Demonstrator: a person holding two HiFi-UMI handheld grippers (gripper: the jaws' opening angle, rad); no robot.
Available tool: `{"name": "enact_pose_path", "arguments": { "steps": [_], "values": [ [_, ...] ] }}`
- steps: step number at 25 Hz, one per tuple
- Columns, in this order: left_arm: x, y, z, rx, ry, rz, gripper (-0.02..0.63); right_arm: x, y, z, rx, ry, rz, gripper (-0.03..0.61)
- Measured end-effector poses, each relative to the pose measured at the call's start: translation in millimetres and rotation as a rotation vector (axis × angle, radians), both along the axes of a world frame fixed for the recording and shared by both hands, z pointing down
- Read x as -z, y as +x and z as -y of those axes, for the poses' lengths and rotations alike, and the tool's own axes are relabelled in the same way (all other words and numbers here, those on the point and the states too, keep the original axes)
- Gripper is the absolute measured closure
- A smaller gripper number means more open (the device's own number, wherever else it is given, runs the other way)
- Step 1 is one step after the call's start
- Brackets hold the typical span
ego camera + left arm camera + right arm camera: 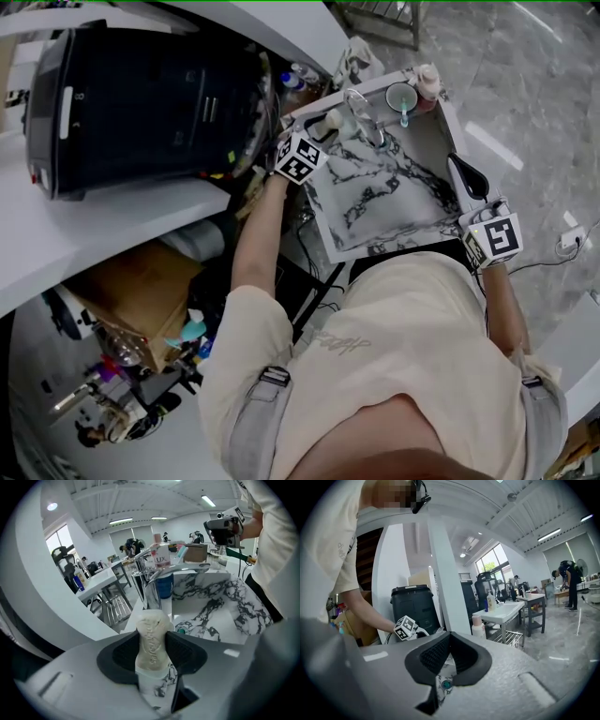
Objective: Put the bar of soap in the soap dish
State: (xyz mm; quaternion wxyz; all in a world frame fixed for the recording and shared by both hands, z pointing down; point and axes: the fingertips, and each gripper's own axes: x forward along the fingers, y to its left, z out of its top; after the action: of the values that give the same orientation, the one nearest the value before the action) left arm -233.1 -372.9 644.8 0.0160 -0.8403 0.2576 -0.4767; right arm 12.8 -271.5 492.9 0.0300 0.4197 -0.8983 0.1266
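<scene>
My left gripper [151,645] is shut on a cream bar of soap [150,629], which stands upright between the black pads. In the head view the left gripper [323,127] is at the back left corner of the marble-patterned sink [412,202], beside the chrome faucet [362,114]. The faucet [153,588] rises just beyond the soap. My right gripper [458,170] hovers over the sink's right rim. Its jaws [449,641] meet at the tips with nothing between them. I cannot make out a soap dish in any view.
A teal cup [403,97] with a toothbrush and a pink-capped bottle [428,82] stand on the sink's back edge. A large black bin [141,103] sits to the left of the sink, with a cardboard box [141,281] and clutter below it. Cables hang by the sink's front left corner.
</scene>
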Motion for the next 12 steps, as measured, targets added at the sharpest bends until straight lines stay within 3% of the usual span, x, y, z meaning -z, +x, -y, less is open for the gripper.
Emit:
{"name": "enact_pose_path", "arguments": {
  "steps": [12],
  "values": [
    [-45.3, 4.2, 9.0, -0.150, -0.118, 0.193, 0.417, -9.8, -2.6, 1.0, 0.011, -0.043, 0.004, 0.584]
  ]
}}
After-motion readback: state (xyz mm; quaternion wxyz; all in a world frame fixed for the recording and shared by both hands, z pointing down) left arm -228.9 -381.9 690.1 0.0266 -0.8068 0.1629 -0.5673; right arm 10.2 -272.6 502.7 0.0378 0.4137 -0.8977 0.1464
